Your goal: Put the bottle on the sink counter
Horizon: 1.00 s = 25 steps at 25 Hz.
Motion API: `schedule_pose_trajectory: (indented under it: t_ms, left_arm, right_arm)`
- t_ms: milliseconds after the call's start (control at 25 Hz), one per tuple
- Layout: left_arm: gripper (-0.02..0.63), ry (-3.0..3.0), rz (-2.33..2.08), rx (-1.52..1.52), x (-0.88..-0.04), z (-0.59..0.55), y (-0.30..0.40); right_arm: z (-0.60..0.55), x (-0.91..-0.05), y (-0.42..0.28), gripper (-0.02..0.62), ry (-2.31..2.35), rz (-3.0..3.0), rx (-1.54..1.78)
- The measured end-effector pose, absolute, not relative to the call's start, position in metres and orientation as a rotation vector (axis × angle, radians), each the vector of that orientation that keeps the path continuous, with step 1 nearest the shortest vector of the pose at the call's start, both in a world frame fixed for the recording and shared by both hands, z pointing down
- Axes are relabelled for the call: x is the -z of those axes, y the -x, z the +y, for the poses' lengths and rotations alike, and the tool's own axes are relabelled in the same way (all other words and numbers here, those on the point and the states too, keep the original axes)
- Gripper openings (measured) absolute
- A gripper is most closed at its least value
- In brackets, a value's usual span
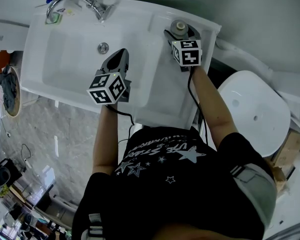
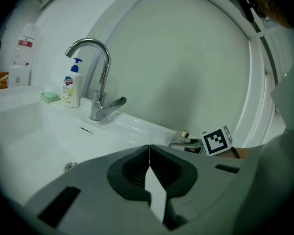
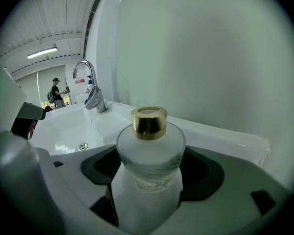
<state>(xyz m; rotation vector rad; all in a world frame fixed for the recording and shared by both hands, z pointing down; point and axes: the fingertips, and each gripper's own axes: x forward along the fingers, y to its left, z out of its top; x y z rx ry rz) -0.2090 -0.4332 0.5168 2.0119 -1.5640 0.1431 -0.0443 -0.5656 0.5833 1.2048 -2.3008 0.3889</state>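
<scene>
A frosted glass bottle (image 3: 149, 153) with a gold cap (image 3: 149, 122) stands upright between the jaws of my right gripper (image 3: 149, 185), which is shut on its body. In the head view the bottle (image 1: 179, 27) and right gripper (image 1: 181, 35) are over the sink counter (image 1: 162, 84), near its back right corner. I cannot tell whether the bottle's base touches the counter. My left gripper (image 1: 121, 55) hovers over the basin (image 1: 70, 59), shut and empty, its jaws meeting in the left gripper view (image 2: 149, 153). That view also shows the right gripper (image 2: 216, 141) with the bottle cap (image 2: 185, 134).
A chrome faucet (image 2: 95, 77) rises at the back of the sink, with a pump soap bottle (image 2: 72, 84) and a green soap bar (image 2: 50, 97) to its left. A white toilet (image 1: 252, 111) stands right of the sink. A wall runs behind the counter.
</scene>
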Motion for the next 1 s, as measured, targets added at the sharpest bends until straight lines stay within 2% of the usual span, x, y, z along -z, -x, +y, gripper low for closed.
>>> schedule_pose_trajectory:
  t_ms: [520,920,960,1000]
  left_arm:
    - [0.009,-2.041,-1.585,-0.108,-0.501,-0.391,0.211]
    - [0.009,-2.061,-1.614,-0.053,-0.473,-0.335,0.219]
    - [0.009,-2.064,-1.616,-0.049,-0.470,-0.329,0.219]
    - [0.009,-2.068,-1.617,-0.045,-0.467,-0.322,0.219]
  right_arm:
    - [-0.518,-0.577,0.023,0.331,-1.255,-2.263,-0.483]
    - [-0.464,-0.524,0.033,0.324,-1.280,-2.404,-0.478]
    - [-0.459,-0.518,0.032,0.300,-1.294,-2.406,-0.467]
    - [-0.453,-0.513,0.031,0.213,-1.311,-2.406,-0.453]
